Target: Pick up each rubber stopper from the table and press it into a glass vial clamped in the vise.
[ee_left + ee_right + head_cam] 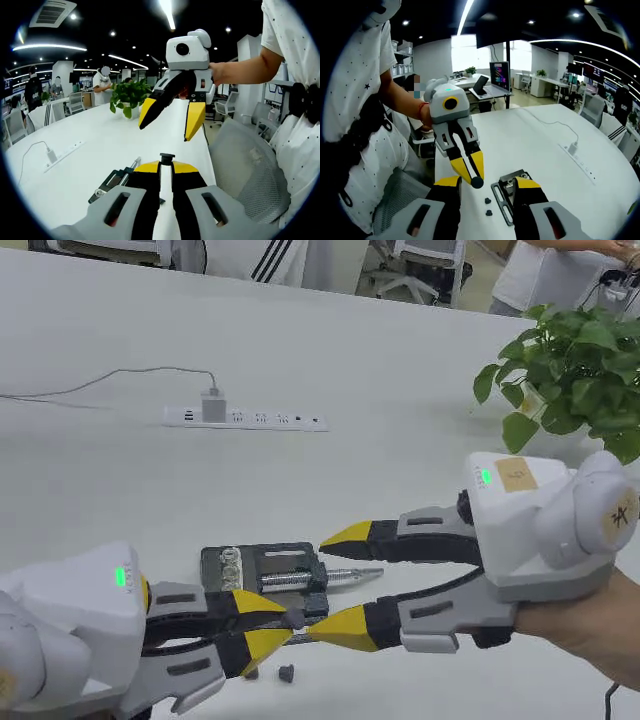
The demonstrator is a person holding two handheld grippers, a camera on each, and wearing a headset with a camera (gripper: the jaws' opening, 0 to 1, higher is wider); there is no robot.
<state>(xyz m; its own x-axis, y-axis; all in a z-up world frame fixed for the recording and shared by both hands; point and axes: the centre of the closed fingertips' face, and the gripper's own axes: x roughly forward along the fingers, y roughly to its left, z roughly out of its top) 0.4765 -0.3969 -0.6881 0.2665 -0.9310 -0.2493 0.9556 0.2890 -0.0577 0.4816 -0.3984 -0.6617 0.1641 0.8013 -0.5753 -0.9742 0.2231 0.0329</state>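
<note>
The head view is taken from above the near edge of the table (330, 330), faced forward and down, close over the vise (265, 575). The left gripper view is set low over the tabletop and faced across it toward the raised right gripper (165, 131), with the plant (129, 95) behind. The right gripper view is faced the opposite way, toward the left gripper (474, 176) and the person's torso (355, 90). The vise and the power strip (245, 419) are shared by all three views, and the plant by the head and left gripper views.
</note>
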